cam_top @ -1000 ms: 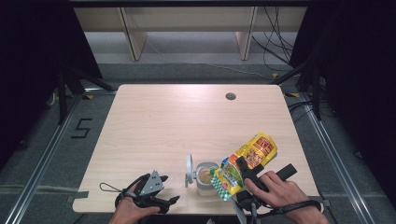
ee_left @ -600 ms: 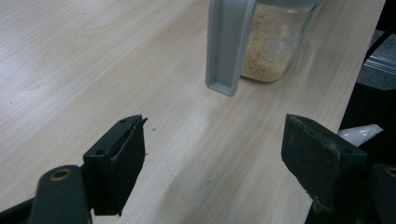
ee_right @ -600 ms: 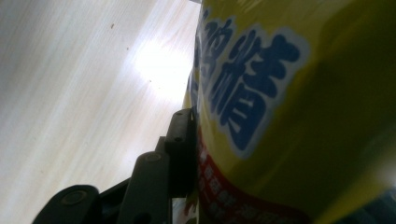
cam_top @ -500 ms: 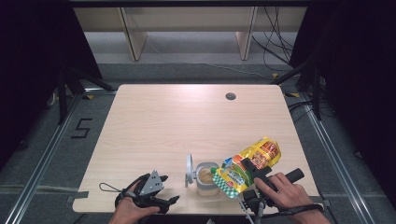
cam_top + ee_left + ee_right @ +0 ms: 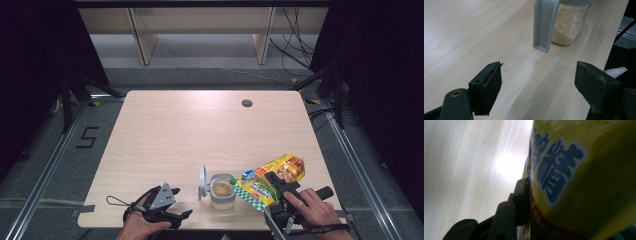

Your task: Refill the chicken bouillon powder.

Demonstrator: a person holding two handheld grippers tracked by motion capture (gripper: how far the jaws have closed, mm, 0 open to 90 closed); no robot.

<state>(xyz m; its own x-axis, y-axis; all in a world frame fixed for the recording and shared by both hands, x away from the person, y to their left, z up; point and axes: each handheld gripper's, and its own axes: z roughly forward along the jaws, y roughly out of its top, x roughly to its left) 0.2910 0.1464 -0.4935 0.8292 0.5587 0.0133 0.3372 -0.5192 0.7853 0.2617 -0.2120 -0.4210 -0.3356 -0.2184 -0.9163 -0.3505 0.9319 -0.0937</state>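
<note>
A clear container [image 5: 222, 192] partly filled with tan grains [image 5: 567, 23] stands near the table's front edge, its grey lid [image 5: 202, 182] hinged open on the left. My right gripper [image 5: 278, 187] is shut on a yellow snack bag [image 5: 274, 177], tilted with its lower end at the container's rim. In the right gripper view the bag [image 5: 579, 180] presses against one black jaw. My left gripper [image 5: 176, 216] rests open on the table at the front left, nothing between its pads [image 5: 487, 86]. The grey lid [image 5: 545, 25] hangs just ahead of it.
The pale wooden table [image 5: 190, 130] has a small round hole [image 5: 246, 103] at the back right. A wooden shelf frame [image 5: 200, 30] stands beyond the table, and dark floor with cables surrounds it.
My right gripper has drawn back toward the front edge and lowered, swinging the bag's lower end down beside the container's rim. The left gripper has stayed still.
</note>
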